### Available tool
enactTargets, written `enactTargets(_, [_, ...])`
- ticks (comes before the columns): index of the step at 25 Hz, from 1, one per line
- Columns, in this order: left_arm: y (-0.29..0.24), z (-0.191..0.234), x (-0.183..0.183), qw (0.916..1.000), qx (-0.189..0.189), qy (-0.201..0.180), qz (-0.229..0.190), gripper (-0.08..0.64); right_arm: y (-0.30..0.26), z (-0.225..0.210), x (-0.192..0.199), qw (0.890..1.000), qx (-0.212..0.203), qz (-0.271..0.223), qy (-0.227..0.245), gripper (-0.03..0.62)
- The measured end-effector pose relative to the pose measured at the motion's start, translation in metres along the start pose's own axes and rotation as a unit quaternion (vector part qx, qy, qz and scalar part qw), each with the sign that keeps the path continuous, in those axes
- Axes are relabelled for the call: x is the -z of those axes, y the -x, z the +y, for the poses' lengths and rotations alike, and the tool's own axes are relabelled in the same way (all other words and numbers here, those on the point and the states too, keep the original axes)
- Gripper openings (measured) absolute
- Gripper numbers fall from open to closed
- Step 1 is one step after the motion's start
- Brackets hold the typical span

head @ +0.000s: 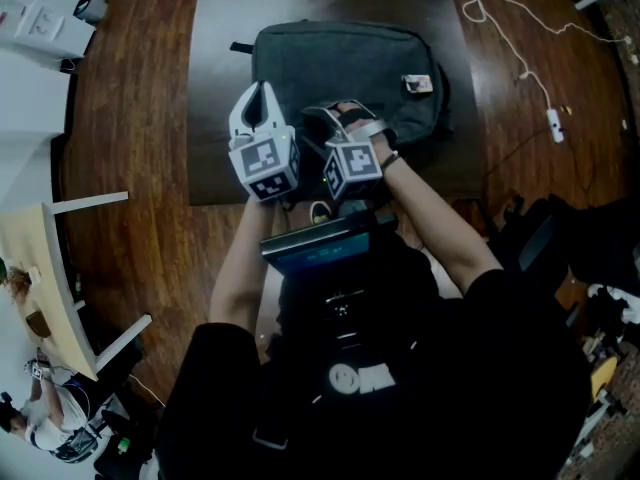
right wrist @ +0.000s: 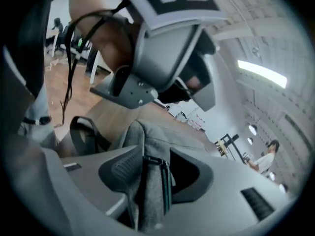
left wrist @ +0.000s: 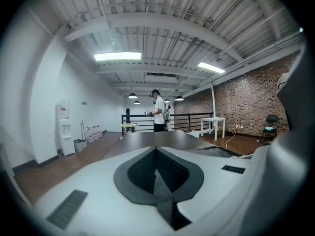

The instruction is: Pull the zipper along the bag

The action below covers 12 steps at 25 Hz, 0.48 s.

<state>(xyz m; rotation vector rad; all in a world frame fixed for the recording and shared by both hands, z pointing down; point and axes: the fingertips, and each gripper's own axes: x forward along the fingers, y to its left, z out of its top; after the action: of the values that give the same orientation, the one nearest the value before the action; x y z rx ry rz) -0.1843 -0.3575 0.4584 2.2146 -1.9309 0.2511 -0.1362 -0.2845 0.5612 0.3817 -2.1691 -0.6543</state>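
1. The bag [head: 345, 68] lies flat on the dark tabletop [head: 215, 118], directly in front of the person.
2. The right hand-held gripper [right wrist: 155, 173] is open. Its jaws straddle a fold of the bag's grey edge, where a teal line that looks like the zipper [right wrist: 165, 191] runs, and the pads do not appear to clamp it.
3. The left hand-held gripper [left wrist: 156, 154] is closed with nothing visible in it, at the bag's near-left corner.
4. I judge that the pull along the bag is still to come. How far the zipper already stands cannot be told.
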Motion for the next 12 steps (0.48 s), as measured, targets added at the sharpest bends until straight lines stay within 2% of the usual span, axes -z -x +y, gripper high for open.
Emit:
enactTargets(2, [-0.003, 0.003, -0.005, 0.9999, -0.002, -0.008, -0.012, 0.005, -0.007, 0.002, 0.003, 0.999, -0.005, 0.008, 0.033, 0.209])
enactTargets(3, [-0.005, 0.003, -0.009, 0.9996, -0.001, -0.013, -0.023, 0.005, -0.006, 0.000, 0.002, 0.999, -0.006, 0.001, 0.033, 0.207])
enactTargets(4, [-0.007, 0.004, -0.014, 0.9992, 0.000, -0.020, -0.036, 0.005, -0.002, -0.004, 0.000, 1.000, -0.004, -0.009, 0.024, 0.180])
enactTargets(8, [-0.013, 0.006, -0.038, 0.9958, 0.000, -0.037, -0.083, 0.005, 0.012, -0.027, -0.004, 0.999, 0.018, -0.036, -0.030, 0.192])
enactTargets(12, [-0.019, 0.008, -0.044, 0.9942, 0.003, -0.036, -0.101, 0.005, 0.011, -0.037, -0.003, 0.999, 0.032, -0.018, -0.033, 0.167])
